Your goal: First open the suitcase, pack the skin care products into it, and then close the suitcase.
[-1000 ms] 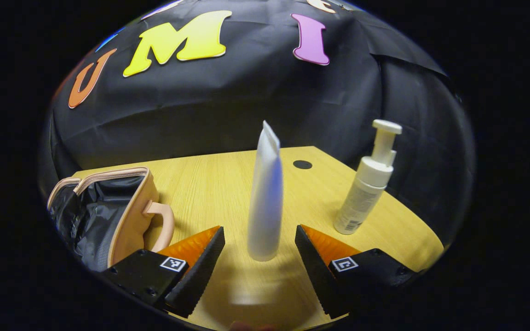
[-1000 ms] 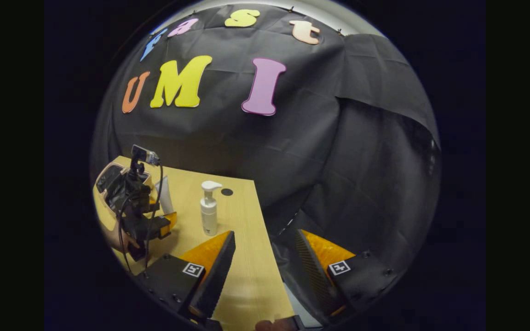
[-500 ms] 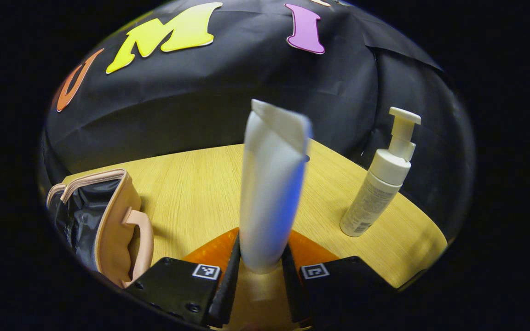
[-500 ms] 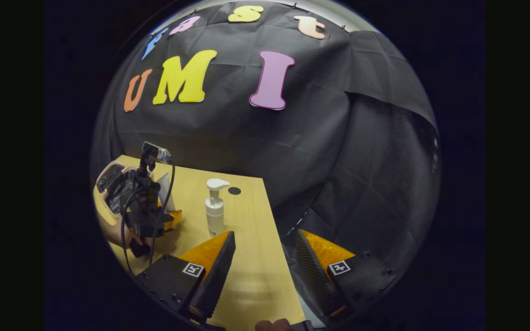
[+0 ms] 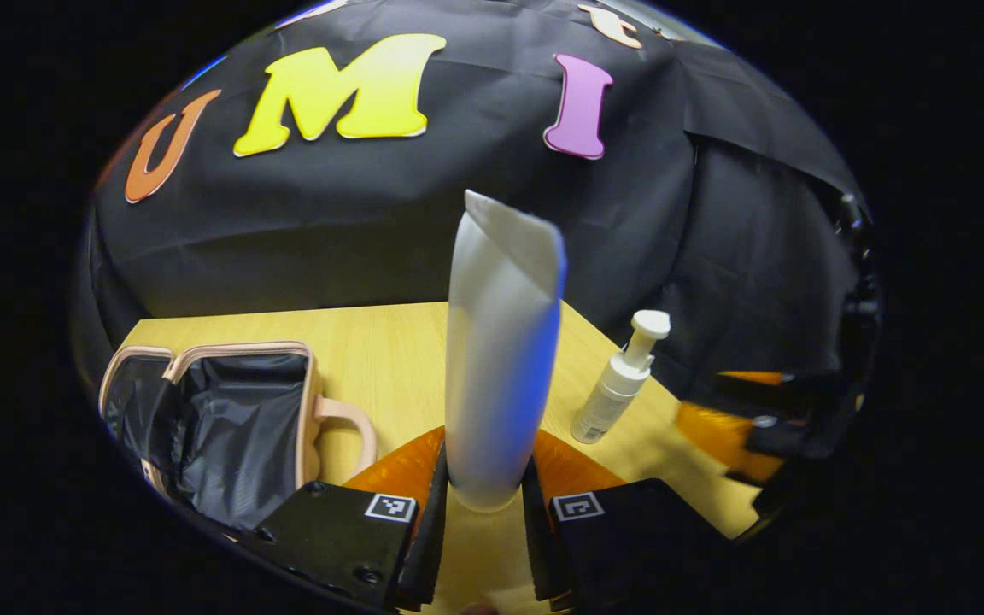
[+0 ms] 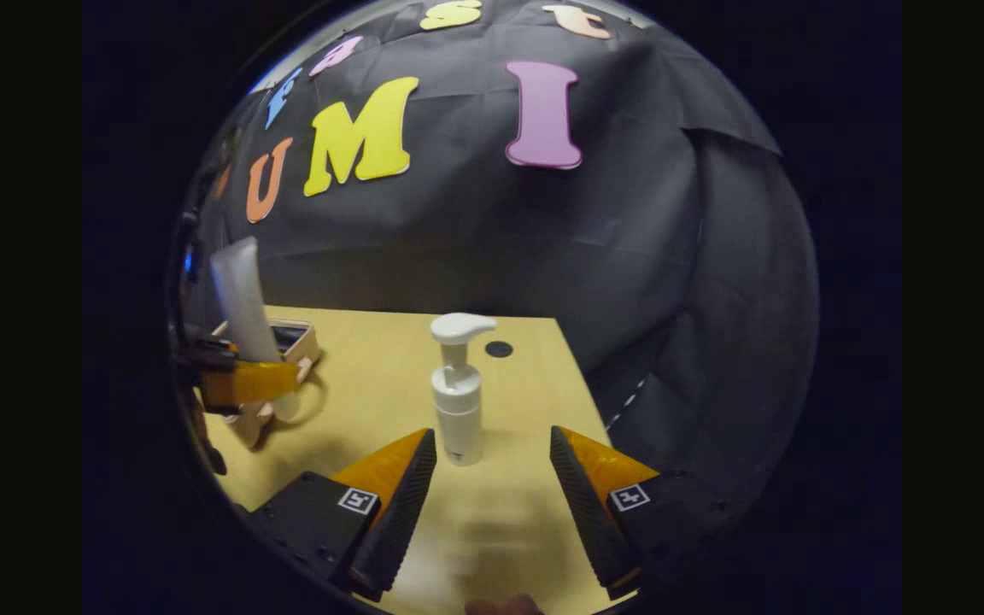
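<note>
My left gripper [image 5: 483, 504] is shut on a white squeeze tube [image 5: 500, 342], held upright and lifted above the wooden table [image 5: 389, 350]. To its left lies the small beige suitcase [image 5: 227, 418], open, with its black lining showing. A white pump bottle [image 5: 616, 393] stands on the table to the right. In the right gripper view that pump bottle [image 6: 458, 401] stands just ahead of my open right gripper [image 6: 492, 478], slightly left of the gap. The tube [image 6: 244, 307] and the left gripper [image 6: 244, 384] appear at the far left, over the suitcase [image 6: 304, 346].
A small black round hole [image 6: 499, 348] sits in the table near its far right corner. The table's right edge [image 6: 594, 401] drops off beside my right gripper. My right gripper [image 5: 748, 418] shows at the right of the left gripper view.
My left gripper closed on the tube and lifted it, moving back toward the suitcase. My right gripper swung left over the table, so the pump bottle now stands just ahead of it.
</note>
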The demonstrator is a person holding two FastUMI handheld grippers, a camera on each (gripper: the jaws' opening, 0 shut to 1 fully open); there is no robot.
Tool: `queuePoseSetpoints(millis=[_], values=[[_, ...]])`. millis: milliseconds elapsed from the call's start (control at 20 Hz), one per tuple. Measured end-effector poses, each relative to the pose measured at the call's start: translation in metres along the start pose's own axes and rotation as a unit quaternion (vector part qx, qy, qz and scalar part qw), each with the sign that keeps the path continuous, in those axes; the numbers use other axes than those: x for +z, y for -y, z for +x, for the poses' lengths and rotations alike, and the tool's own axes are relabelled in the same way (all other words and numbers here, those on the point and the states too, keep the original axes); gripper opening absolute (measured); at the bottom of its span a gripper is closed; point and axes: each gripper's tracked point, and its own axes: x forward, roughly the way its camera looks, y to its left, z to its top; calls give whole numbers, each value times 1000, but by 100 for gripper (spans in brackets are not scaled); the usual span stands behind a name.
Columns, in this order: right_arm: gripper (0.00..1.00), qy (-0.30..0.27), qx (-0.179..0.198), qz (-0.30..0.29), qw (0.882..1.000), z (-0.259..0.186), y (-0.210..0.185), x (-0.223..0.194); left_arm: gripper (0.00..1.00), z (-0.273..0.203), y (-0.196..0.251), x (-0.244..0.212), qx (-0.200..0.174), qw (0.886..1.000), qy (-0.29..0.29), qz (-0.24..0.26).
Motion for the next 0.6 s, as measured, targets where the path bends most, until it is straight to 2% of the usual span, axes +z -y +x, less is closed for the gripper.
queuePoseSetpoints(millis=[200, 400, 450, 600], values=[[80, -7, 6, 10, 1000, 53, -13, -11, 43, -54, -38, 4, 51, 997, -11, -57], [79, -13, -6, -2, 1000, 92, -16, -18, 43, -86, -96, -2, 101, 992, -20, -67], [69, -14, -14, -8, 1000, 97, -14, -18, 43, -93, -108, -4, 106, 991, -22, -78], [58, -8, -31, -24, 999, 104, -11, -15, 43, -103, -145, -5, 106, 989, -27, -98]])
